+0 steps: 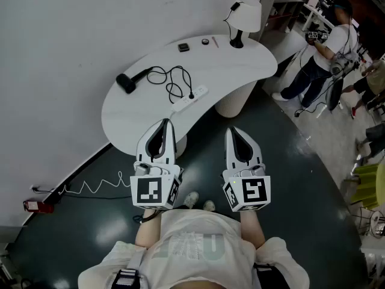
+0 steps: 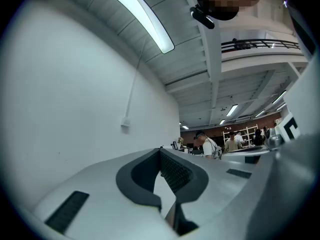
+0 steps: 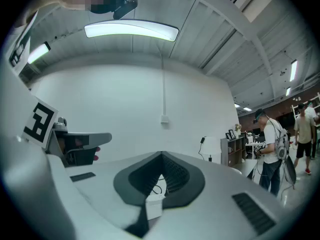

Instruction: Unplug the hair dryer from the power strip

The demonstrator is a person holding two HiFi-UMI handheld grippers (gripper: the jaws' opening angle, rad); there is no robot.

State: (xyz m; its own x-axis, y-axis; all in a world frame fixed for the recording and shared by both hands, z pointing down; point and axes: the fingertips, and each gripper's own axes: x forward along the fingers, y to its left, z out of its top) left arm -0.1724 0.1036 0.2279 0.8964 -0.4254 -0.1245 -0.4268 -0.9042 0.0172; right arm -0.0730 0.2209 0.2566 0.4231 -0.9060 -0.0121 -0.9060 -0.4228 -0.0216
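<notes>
White curved table (image 1: pixel 252 65) by the wall (image 1: pixel 72 29) holds hair dryer (image 1: pixel 127 82), power strip (image 1: pixel 191 97).

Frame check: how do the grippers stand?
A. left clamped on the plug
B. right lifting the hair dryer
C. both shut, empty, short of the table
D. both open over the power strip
C: left gripper and right gripper show jaws together on nothing; hair dryer lies untouched on the table.

text: none legible | shirt print (image 1: pixel 191 245): too blurred to read
</notes>
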